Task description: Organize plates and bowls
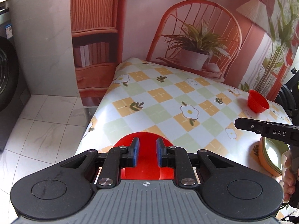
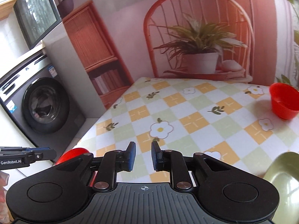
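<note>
Left tongs (image 1: 147,154) sit above the near-left corner of the worktop (image 1: 168,100), which is covered in a checked cloth with flower prints. Their blue pads (image 1: 136,150) stand apart with a clear gap; nothing is clamped between them. Directly beneath and between those pads lies a red plate (image 1: 143,169), at the worktop's near edge; whether the pads touch it cannot be told. Right tongs (image 2: 143,155) hover over the near part of the worktop, jaws likewise parted and holding nothing, the checked cloth visible through the gap. A small red bowl (image 2: 284,100) stands upright toward the far-right side of the worktop, well apart from the red plate. A green dish with an orange outer wall (image 1: 269,158) rests at the near-right edge of the worktop, just beside the right tongs; from the right wrist view only its green inside (image 2: 280,183) shows. A person's fingers (image 1: 287,177) wrap the right tool's handle. Behind the worktop hangs a printed backdrop (image 1: 196,37) of a chair and potted plant. A washing machine (image 2: 43,104) stands on the floor to the left of the worktop.
</note>
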`<state>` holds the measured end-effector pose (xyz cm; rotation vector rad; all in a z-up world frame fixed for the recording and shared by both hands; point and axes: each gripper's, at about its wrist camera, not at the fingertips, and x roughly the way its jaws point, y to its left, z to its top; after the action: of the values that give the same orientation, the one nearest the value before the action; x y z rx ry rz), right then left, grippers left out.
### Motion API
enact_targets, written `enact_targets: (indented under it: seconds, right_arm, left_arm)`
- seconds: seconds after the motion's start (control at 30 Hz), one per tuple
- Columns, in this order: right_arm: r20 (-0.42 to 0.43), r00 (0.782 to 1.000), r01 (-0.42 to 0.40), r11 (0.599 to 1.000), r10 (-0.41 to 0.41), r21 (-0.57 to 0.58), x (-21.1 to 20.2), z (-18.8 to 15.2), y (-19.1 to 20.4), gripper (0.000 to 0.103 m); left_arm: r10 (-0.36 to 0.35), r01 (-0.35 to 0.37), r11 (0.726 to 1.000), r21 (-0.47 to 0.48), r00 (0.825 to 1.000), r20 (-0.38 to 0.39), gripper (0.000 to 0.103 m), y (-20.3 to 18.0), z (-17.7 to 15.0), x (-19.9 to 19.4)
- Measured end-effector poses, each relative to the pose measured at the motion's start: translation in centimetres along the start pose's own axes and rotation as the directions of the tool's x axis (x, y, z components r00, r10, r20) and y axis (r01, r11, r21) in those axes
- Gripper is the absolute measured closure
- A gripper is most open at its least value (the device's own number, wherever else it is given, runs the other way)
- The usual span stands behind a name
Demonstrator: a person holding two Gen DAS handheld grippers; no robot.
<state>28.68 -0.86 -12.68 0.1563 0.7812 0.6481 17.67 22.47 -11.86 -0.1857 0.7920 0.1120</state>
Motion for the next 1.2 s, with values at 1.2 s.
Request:
enact_targets:
  seconds: [1.2]
  right_arm:
    - [-0.205, 0.972, -0.136, 0.987, 0.116, -0.085, 7.1, -3.1, 7.7, 0.090]
  left_arm:
    - [-0.001, -0.006, 0.990, -0.144, 0.999, -0.055, 0.076, 3.4, -3.6, 3.6]
